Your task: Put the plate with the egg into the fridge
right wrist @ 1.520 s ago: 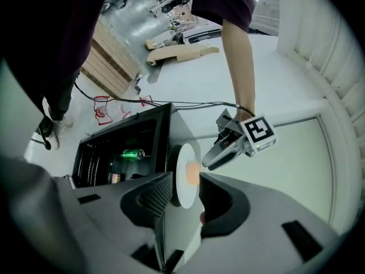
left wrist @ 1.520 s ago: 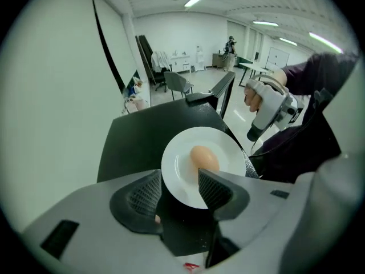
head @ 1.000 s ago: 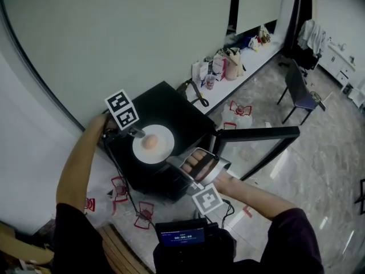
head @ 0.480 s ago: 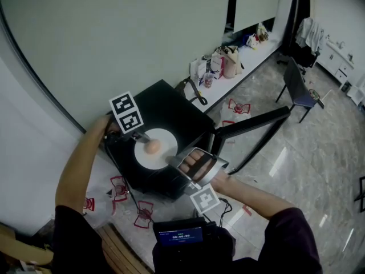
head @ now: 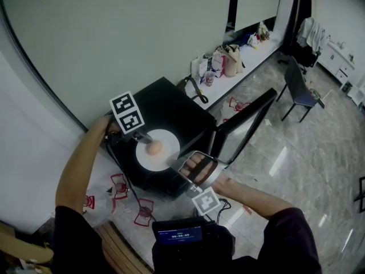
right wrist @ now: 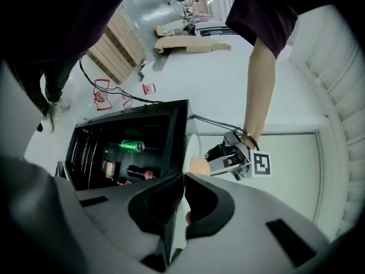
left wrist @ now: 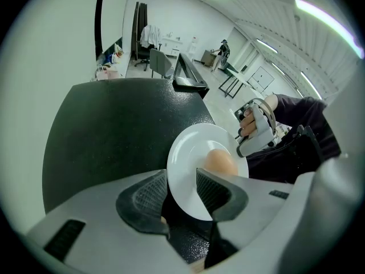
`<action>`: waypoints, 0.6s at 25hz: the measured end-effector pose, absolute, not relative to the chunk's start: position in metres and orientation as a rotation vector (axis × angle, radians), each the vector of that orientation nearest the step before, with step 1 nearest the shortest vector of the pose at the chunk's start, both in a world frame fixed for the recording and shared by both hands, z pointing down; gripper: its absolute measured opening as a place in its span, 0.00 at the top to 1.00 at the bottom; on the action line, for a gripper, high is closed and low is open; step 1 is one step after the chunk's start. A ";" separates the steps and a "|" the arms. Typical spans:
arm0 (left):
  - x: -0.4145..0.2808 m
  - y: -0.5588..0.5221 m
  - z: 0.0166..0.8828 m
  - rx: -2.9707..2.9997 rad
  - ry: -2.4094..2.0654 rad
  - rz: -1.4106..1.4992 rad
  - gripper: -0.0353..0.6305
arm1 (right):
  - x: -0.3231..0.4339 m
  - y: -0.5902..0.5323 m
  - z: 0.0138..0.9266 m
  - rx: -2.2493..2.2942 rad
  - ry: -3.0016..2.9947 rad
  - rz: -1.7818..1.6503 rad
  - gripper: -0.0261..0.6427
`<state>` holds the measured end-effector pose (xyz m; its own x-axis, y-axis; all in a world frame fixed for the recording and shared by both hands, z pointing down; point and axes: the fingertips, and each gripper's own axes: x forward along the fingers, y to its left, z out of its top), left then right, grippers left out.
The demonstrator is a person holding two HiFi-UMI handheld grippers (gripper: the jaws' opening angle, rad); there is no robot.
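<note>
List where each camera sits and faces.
Head view: on the person's head, steeply down onto the fridge, plate, egg and both forearms.
Left gripper view: on the left gripper, along jaws shut on the plate, toward the right hand.
Right gripper view: on the right gripper, whose jaws just closed on the plate; faces the open fridge and left arm.
Shared: plate and egg.

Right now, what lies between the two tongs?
In the head view, the plate carrying the egg: left tongs grip one rim, right tongs have just closed on the opposite rim.
</note>
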<state>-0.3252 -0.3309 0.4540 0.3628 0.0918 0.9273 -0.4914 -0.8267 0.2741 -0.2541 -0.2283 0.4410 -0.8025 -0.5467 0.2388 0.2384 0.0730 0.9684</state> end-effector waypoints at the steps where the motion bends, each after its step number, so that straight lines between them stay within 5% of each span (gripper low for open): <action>1: -0.325 -0.331 0.454 2.114 -0.348 1.485 0.70 | -0.254 -0.228 0.441 0.313 -1.792 -1.785 0.94; 15: -0.326 -0.335 0.408 2.400 -0.829 1.503 0.70 | -0.242 -0.236 0.434 0.442 -1.769 -1.743 0.94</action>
